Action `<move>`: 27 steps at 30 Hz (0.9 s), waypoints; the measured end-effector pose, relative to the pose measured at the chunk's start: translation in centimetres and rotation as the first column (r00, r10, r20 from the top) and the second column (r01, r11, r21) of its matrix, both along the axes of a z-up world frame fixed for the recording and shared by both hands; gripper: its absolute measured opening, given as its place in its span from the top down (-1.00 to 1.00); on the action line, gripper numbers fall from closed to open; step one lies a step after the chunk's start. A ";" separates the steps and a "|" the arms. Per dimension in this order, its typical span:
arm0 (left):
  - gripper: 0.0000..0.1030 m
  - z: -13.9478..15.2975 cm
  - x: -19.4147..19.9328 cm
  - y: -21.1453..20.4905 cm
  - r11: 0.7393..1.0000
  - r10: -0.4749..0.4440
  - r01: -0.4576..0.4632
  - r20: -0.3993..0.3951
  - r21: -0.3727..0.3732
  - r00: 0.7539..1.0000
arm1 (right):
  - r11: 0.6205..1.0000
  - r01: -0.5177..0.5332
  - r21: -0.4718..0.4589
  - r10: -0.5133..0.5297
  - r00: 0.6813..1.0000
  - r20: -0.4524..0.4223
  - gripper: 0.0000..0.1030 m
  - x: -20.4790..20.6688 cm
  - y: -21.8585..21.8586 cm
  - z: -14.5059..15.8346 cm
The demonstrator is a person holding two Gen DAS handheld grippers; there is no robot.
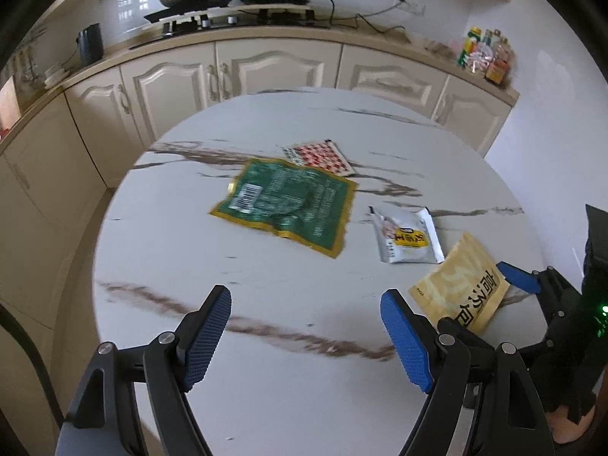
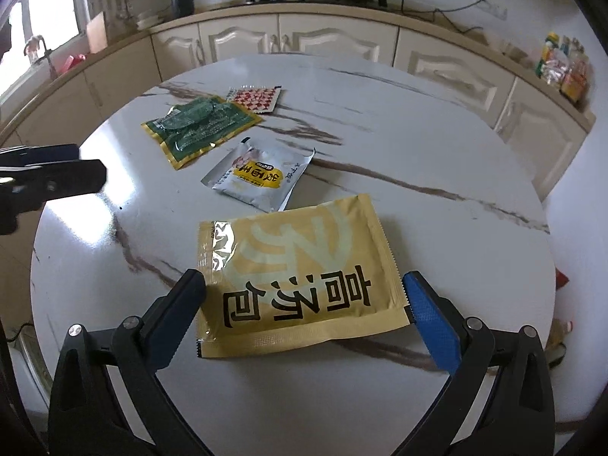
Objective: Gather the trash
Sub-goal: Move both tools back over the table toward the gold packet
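Right gripper spread wide, straddling yellow sachet flat on marble worktop. Left gripper also apart, holding nothing. Farther back: silver sachet, green wrapper, red-checked wrapper.

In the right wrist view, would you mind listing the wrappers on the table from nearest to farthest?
Yellow soup packet between the open right gripper fingers → silver sachet → green wrapper → red-and-white checkered packet.
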State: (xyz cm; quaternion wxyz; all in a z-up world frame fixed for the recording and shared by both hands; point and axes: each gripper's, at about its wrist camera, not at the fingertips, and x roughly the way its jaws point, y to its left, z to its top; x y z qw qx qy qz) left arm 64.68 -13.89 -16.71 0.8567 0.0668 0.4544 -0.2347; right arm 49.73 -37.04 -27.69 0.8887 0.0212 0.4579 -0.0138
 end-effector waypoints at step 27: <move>-0.50 -1.3 1.7 -1.5 0.995 0.082 -0.082 0.002 0.052 0.997 | 0.888 0.357 0.290 -0.361 0.932 -0.043 -0.94 -3.3 -2.3 1.7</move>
